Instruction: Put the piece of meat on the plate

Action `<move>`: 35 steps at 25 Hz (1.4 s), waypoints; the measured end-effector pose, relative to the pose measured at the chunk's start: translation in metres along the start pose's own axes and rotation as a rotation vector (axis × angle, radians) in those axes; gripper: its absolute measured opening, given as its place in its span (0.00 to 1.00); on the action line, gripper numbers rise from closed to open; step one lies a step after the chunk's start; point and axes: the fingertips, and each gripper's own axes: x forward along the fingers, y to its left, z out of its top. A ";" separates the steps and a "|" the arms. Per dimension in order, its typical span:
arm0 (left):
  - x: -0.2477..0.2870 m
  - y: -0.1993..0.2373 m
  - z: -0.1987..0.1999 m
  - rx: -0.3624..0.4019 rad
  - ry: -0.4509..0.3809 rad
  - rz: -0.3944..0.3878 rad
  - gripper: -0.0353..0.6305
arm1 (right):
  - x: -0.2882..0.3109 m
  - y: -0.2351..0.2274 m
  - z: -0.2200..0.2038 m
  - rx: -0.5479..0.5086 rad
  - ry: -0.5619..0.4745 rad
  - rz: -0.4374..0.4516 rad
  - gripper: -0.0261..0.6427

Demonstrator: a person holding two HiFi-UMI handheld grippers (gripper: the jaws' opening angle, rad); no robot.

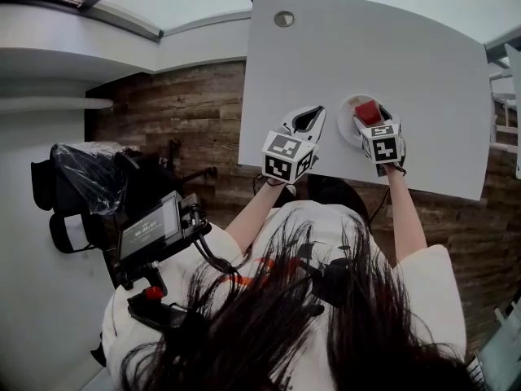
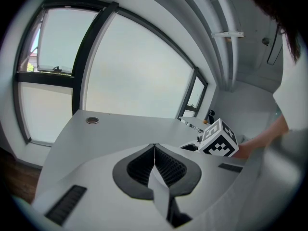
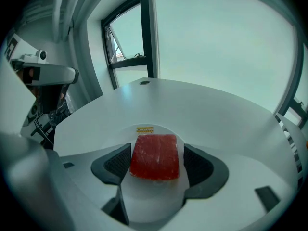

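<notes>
white table (image 1: 407, 72) carries the plate (image 3: 126, 132); right gripper (image 3: 156, 161) stands slightly spread, flanking the piece of meat (image 3: 155, 155) lying there (left gripper (image 2: 154, 154) pressed together, empty).

The shells of my left gripper (image 2: 154, 148) and right gripper (image 3: 157, 160) are smooth, matt, pale plastic. Their pads (image 3: 118, 162) look like black rubber, finely ribbed. The piece of meat (image 3: 155, 157) is red, faintly grained, with a dull surface. The plate (image 3: 150, 194) is smooth and white with a soft sheen. The table (image 1: 423, 63) is smooth, matt pale grey, with a round metal grommet (image 1: 284, 18) set in it. The floor (image 1: 187, 129) is rough, weathered wood planking. My sleeve (image 1: 431, 292) is plain white cloth.
</notes>
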 end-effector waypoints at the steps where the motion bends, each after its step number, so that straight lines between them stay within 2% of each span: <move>1: 0.000 0.000 -0.001 -0.001 0.001 0.000 0.06 | 0.000 0.000 -0.001 0.004 0.001 0.000 0.53; 11: 0.002 -0.004 -0.002 -0.001 0.011 -0.009 0.06 | -0.001 -0.006 -0.005 0.020 0.005 -0.007 0.53; 19: 0.004 -0.005 0.000 0.013 0.008 -0.020 0.06 | -0.020 -0.013 0.031 0.085 -0.118 -0.046 0.52; 24: 0.005 -0.011 0.003 0.032 0.005 -0.046 0.06 | -0.044 -0.013 0.041 0.178 -0.209 -0.066 0.52; 26: 0.005 -0.016 0.003 0.037 0.006 -0.059 0.06 | -0.056 -0.013 0.042 0.226 -0.244 -0.079 0.42; 28: 0.006 -0.021 0.005 0.044 0.004 -0.076 0.06 | -0.068 -0.013 0.043 0.286 -0.281 -0.085 0.42; 30: 0.006 -0.027 0.007 0.052 0.002 -0.096 0.06 | -0.080 -0.014 0.043 0.368 -0.324 -0.092 0.27; 33: 0.006 -0.037 0.009 0.064 0.002 -0.136 0.06 | -0.092 -0.012 0.039 0.500 -0.369 -0.095 0.17; 35: 0.006 -0.044 0.010 0.075 0.001 -0.161 0.06 | -0.097 -0.008 0.036 0.550 -0.384 -0.098 0.09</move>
